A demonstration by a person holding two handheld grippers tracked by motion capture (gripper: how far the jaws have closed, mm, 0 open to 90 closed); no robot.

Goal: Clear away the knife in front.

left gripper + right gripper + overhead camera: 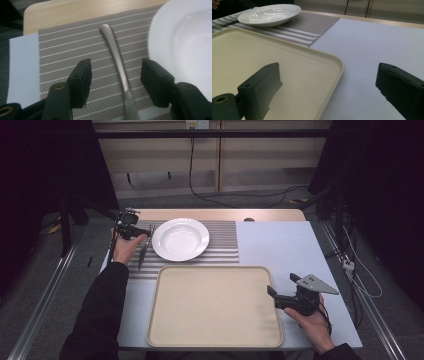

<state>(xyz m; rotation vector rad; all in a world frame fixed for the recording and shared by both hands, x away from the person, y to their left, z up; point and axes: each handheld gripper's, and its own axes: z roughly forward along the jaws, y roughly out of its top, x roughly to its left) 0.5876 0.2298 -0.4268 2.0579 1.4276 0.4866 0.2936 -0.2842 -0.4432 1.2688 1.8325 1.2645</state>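
A metal utensil lies on the striped placemat, just left of the white plate. My left gripper hangs over it. In the left gripper view the utensil's slim handle runs between the two jaws of the left gripper; there is a gap on each side and the pads do not touch it. The plate's rim is just right of the jaws. My right gripper rests open at the right edge of the beige tray, with nothing between its jaws.
The tray holds nothing and takes up the near middle of the table. Bare pale tabletop stretches right of the placemat. The plate holds nothing. A wooden strip borders the far edge, with cables on the floor beyond.
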